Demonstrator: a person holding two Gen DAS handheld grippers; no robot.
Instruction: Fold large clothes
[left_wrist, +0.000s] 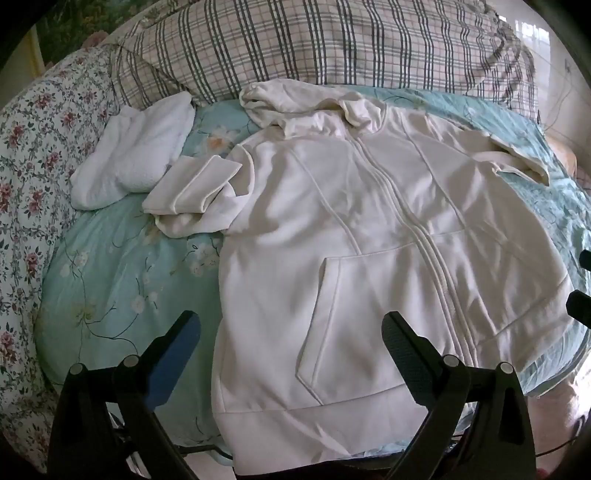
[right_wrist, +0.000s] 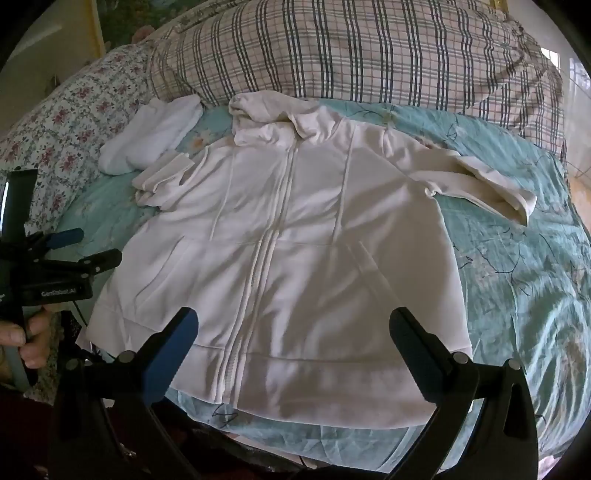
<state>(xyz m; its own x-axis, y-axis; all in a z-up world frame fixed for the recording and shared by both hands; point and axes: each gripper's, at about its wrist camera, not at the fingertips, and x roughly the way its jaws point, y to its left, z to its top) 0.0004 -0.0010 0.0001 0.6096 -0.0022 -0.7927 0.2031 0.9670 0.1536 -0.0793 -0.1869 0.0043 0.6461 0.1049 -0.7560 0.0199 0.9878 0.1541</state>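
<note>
Left gripper (left_wrist: 291, 334) and right gripper (right_wrist: 295, 330): jaws spread wide, nothing between them (left hand (right_wrist: 26, 341) grips its handle).

Both grippers are black, each with one blue-faced finger (left_wrist: 173, 365) and silver pivot screws. The left gripper (right_wrist: 79, 245) bears white lettering. Bare skin shows on the hand (right_wrist: 26, 343).

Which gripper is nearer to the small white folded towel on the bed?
Left. The left gripper is at the hoodie's towel side; the right gripper is above the hem's middle.
</note>
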